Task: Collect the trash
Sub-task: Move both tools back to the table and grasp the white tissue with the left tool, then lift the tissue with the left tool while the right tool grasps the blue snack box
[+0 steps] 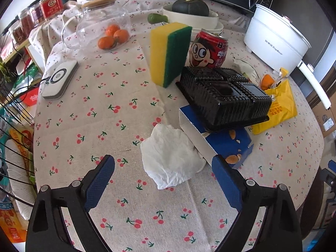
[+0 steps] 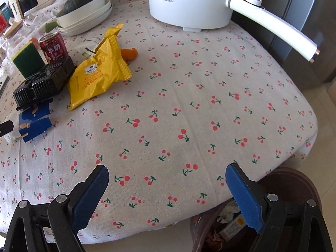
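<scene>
A crumpled white tissue (image 1: 171,159) lies on the cherry-print tablecloth (image 1: 100,109), just ahead of my open left gripper (image 1: 162,163) and between its fingers in the view; the pads do not touch it. Behind it a black plastic tray (image 1: 225,97) rests upside down on a blue and white almond box (image 1: 222,142). A yellow snack wrapper (image 2: 98,71) and orange peel (image 2: 129,54) lie beside the tray. A red drink can (image 1: 209,49) stands behind. My right gripper (image 2: 167,173) is open over bare cloth near the table's edge, above a brown trash bin (image 2: 222,220) holding rubbish.
A yellow and green sponge (image 1: 169,53) stands on edge. A white electric pot (image 2: 193,2) with a long handle (image 2: 277,27) sits at the back. A glass jar (image 1: 100,24), tangerines (image 1: 113,36), stacked white dishes with a squash (image 1: 190,6) and a white device (image 1: 59,79) also sit here.
</scene>
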The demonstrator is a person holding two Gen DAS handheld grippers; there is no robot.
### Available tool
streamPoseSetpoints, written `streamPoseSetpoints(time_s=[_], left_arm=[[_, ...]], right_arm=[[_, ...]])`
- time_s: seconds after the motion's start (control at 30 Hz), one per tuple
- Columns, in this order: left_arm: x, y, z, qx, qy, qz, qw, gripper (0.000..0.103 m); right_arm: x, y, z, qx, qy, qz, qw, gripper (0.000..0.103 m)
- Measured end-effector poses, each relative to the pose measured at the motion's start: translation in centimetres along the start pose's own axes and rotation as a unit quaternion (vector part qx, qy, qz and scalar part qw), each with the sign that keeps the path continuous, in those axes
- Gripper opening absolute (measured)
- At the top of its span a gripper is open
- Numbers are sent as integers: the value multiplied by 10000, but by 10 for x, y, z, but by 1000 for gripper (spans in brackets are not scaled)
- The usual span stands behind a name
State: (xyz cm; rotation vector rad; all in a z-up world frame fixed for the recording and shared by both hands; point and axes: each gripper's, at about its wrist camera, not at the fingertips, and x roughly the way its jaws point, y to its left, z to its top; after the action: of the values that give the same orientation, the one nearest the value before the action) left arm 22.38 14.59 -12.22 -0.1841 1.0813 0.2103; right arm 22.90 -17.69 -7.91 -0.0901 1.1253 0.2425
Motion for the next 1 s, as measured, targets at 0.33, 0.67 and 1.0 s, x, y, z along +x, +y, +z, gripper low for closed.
streamPoseSetpoints(time_s=[0.33,0.67,1.0], left_arm=[[18,-9,-1,294,90,-179,9994,41],[-10,5,-6,130,81,-392,9991,19],[-44,43,-20,-157,-49,-361,9992,19]], right_arm=[[10,-2,-4,210,219,218,9993,93],[10,5,-5,160,196,135,9996,93],[23,75,15,-100,15,622,9980,93]])
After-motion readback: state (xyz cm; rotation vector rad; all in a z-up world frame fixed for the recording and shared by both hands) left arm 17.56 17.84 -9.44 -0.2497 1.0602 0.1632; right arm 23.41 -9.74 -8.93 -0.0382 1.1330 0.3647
